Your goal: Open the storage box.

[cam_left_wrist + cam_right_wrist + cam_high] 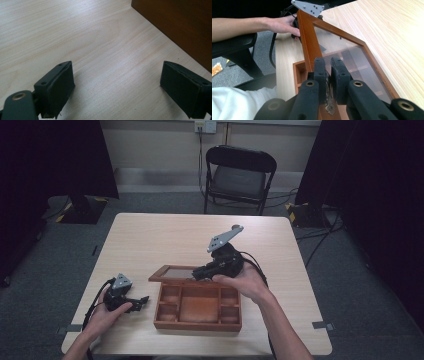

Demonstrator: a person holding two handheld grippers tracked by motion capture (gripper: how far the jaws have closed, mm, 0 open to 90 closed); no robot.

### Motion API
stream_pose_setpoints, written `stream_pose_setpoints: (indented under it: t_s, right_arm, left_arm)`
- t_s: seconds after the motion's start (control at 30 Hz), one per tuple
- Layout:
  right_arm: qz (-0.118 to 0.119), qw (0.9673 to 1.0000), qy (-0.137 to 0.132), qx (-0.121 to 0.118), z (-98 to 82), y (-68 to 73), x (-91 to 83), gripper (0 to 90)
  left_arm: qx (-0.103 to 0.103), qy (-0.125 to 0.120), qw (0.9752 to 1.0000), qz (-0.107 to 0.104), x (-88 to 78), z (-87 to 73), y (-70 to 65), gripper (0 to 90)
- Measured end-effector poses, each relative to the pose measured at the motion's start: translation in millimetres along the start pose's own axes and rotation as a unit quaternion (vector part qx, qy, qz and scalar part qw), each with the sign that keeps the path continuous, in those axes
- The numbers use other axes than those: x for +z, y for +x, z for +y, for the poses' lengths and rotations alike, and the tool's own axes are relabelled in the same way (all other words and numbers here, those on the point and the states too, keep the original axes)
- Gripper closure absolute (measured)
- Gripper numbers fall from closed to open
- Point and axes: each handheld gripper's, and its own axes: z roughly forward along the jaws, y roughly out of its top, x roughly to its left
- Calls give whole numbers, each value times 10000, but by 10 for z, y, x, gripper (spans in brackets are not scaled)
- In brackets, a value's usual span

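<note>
Step in hand: the glass-paned lid point(342, 52) of the wooden compartment box point(197, 307), mid-table, is being swung on its hinge.
Right gripper point(328, 72): jaws pinched on the lid's clasp.
Left gripper point(117, 85): jaws wide, empty, just beside the box.
Next move: judged a steady arc with the grip kept.

1. Setting: a recording studio or lab room.
2. Evidence: black curtains point(60, 155) at both sides; grey carpet floor point(45, 260); one pale wooden desk point(165, 235); folding chair point(239, 177); trailing cables point(320, 240); wall socket point(205, 126).
</note>
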Motion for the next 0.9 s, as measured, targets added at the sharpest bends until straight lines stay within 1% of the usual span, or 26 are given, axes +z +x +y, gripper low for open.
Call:
stream_pose_setpoints:
  t_s: [0.43, 0.53, 0.8, 0.9]
  right_arm:
    - [-9, 10000, 56, -8, 64, -46, -27, 838]
    - [-3, 10000, 55, -36, 74, -59, -32, 838]
    - [15, 10000, 22, 5, 92, -87, -45, 838]
    - [0, 10000, 33, -29, 106, -96, -50, 838]
  left_arm:
    - [-21, -2, 10000, -11, 1, -1, -2, 111]
    - [2, 1, 10000, 0, 0, 0, 0, 111]
    - [-13, -2, 10000, -7, 1, -1, -2, 111]
    - [2, 1, 10000, 0, 0, 0, 0, 111]
